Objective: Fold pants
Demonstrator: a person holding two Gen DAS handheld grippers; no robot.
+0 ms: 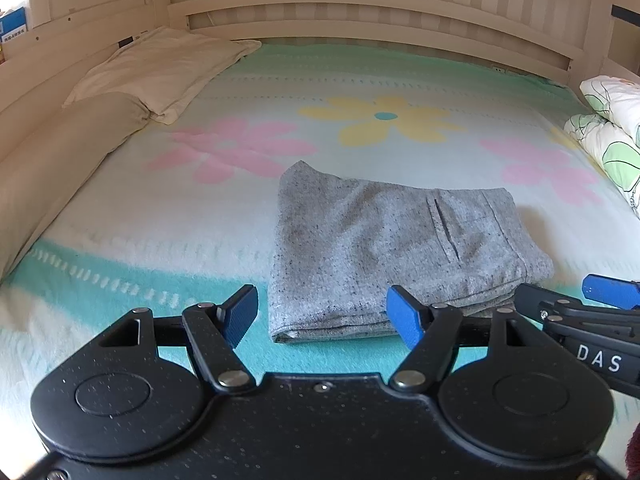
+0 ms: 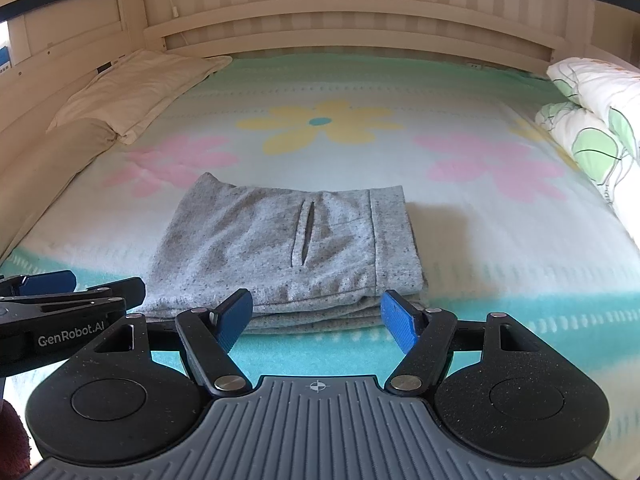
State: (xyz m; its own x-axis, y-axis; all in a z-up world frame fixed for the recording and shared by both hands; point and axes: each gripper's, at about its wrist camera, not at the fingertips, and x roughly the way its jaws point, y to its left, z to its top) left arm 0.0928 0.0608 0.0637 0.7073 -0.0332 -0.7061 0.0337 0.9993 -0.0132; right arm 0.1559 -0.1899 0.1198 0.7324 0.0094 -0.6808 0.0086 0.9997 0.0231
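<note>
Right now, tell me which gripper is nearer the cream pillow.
Left. The left gripper hovers open at the folded pants' near-left corner, on the cream pillow's side; the right gripper hovers open farther right.

Folded grey pants (image 1: pixel 404 256) lie on a flowered blanket (image 1: pixel 160 208), with the open left gripper (image 1: pixel 322 316) at 6 o'clock.

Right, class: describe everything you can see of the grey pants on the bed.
The grey pants are speckled, soft-looking knit, folded into a compact stack of layers. A slit pocket and a seamed band show on top. They lie flat on the flowered blanket, near its teal border. Neither open gripper touches them.
</note>
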